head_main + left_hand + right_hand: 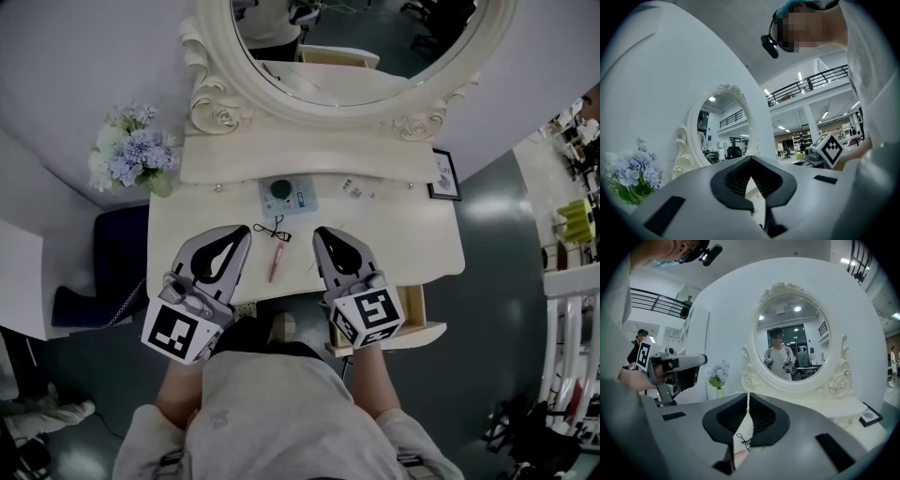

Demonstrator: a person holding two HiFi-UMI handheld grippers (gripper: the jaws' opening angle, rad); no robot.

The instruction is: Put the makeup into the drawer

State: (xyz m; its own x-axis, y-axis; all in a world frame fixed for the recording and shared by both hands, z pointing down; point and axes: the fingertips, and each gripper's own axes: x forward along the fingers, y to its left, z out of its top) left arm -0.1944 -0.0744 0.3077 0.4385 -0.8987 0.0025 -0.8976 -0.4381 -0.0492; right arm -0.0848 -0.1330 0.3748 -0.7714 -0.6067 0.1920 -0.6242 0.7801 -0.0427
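A person stands at a cream vanity bench (412, 234) with a gripper in each hand, both held low over its top below the oval mirror (281, 101). The left gripper (242, 231) has its fingers pressed together at the tips with nothing between them, as the left gripper view shows; the right gripper (323, 232) is likewise closed and empty. Between the two, lying flat on the bench, is the makeup, a slim pink stick (276, 262), with a small black wire loop (272, 229) just beyond its far end. Farther back sits a teal-capped item on a pale card (281, 191). The drawer (422, 333) stands pulled open at the bench's front right, under the right gripper's marker cube. Lilac flowers (131, 150) stand at the left back corner, a small framed picture (445, 175) at the right.
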